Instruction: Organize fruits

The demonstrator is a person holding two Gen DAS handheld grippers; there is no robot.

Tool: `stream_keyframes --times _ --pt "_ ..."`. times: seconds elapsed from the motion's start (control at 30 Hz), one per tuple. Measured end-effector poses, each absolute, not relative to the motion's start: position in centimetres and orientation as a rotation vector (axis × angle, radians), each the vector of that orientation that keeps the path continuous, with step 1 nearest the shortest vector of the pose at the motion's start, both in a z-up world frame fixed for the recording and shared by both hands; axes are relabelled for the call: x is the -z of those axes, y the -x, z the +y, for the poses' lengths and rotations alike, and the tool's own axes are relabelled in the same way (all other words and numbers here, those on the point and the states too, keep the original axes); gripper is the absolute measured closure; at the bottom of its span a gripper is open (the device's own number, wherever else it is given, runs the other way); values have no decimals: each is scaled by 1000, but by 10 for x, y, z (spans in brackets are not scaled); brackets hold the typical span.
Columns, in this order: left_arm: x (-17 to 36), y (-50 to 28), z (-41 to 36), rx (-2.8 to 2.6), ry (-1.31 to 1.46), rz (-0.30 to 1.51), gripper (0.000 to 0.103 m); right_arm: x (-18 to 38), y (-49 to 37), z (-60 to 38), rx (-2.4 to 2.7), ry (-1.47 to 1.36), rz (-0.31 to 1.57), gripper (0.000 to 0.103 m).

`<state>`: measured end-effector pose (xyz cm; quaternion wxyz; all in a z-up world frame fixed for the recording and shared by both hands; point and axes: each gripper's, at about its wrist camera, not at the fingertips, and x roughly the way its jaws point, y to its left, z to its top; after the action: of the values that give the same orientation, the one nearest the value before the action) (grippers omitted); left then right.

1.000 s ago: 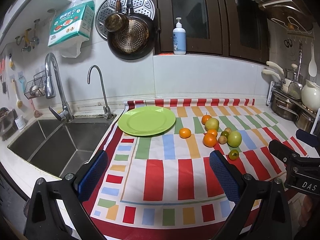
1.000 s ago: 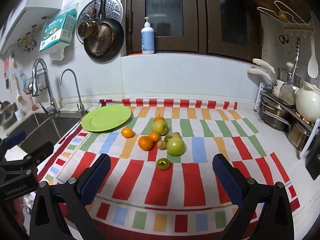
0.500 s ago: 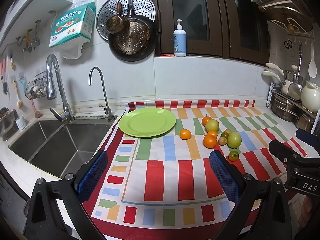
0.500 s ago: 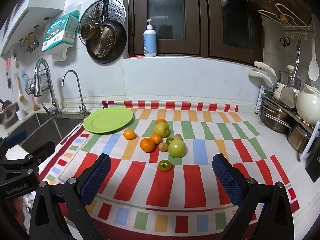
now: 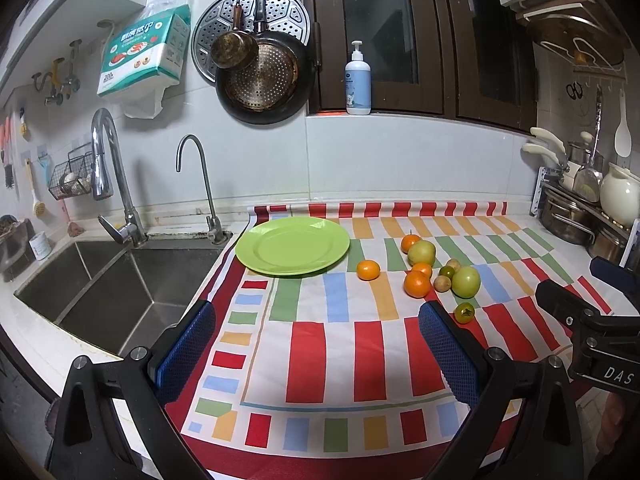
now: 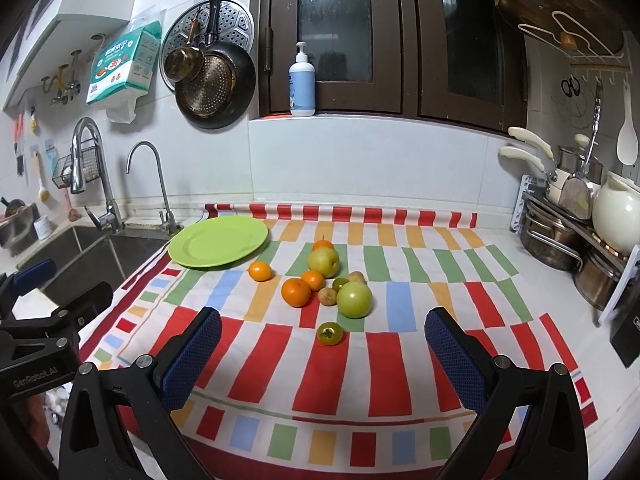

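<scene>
An empty green plate (image 5: 292, 245) (image 6: 218, 241) lies on the striped cloth (image 5: 340, 344) beside the sink. To its right sits a cluster of fruit: several oranges, the nearest one large (image 6: 296, 291) (image 5: 417, 284), a lone orange (image 6: 260, 271) by the plate, a yellow-green apple (image 6: 323, 261), a green apple (image 6: 354, 299) (image 5: 465, 281), small brownish fruits and a small green tomato (image 6: 329, 333) (image 5: 464, 312) in front. My left gripper (image 5: 316, 344) is open and empty above the cloth's near edge. My right gripper (image 6: 322, 350) is open and empty, just short of the tomato.
A double steel sink (image 5: 92, 280) with two taps is to the left. Pots and a white kettle (image 6: 616, 216) stand on a rack at the right. Pans hang on the back wall; a soap bottle (image 6: 302, 84) stands on the ledge.
Both grippers have drifted slightly, so the views shifted a little. No fruit has moved, and both grippers have stayed open.
</scene>
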<state>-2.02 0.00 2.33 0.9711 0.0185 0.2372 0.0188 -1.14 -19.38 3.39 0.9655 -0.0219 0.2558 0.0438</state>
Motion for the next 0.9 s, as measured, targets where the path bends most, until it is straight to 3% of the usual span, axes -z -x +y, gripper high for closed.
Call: stream_keyframes --times 0.9 --pt "-14 -18 18 91 -69 508 0 -25 -11 -175 -44 24 558 0"
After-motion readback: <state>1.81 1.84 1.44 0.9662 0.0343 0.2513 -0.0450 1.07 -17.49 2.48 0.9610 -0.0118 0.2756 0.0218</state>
